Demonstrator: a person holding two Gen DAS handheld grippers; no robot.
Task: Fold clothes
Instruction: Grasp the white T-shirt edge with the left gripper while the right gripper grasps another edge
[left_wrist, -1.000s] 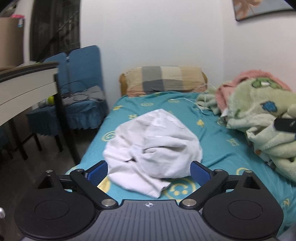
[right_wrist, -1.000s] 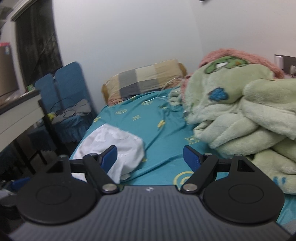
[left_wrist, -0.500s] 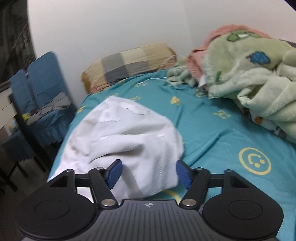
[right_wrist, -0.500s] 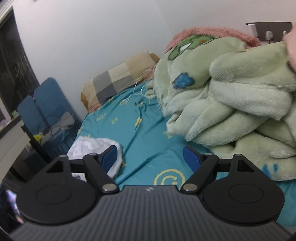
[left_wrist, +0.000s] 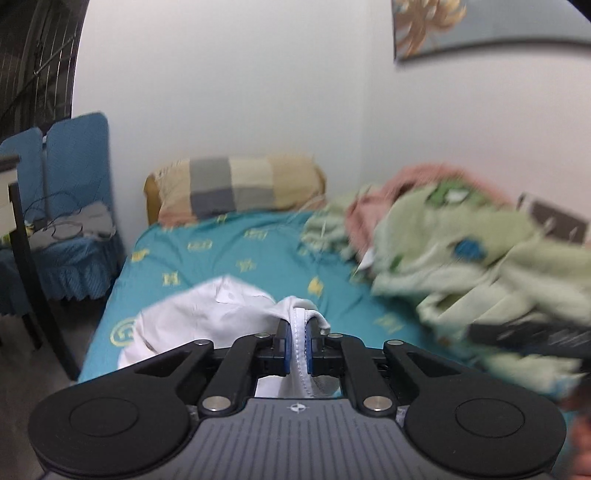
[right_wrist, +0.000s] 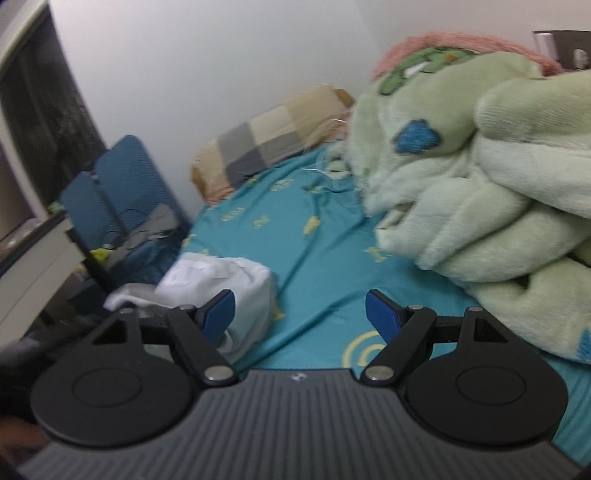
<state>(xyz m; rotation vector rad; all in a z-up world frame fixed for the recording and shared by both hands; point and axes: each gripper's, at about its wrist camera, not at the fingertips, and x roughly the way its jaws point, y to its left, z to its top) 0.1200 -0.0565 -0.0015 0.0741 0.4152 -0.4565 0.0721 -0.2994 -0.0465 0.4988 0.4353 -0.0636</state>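
A bed (left_wrist: 229, 258) with a blue-green sheet fills a small room, with a checked pillow (left_wrist: 236, 188) at the far end and a big green blanket (right_wrist: 480, 177) heaped on one side. The white garment (left_wrist: 207, 317) lies bunched up near the bed's close edge. It is not flat and not a neat folded shape. The left gripper (left_wrist: 297, 343) has its jaws pinched tight on a stitched edge of the cloth, which bunches up where it is gripped. The right gripper (right_wrist: 300, 310) hovers over the sheet beside the garment with its jaws wide apart and nothing in them. The picture is blurry, so I cannot tell which part of the garment is pinched. The folding looks far from finished.
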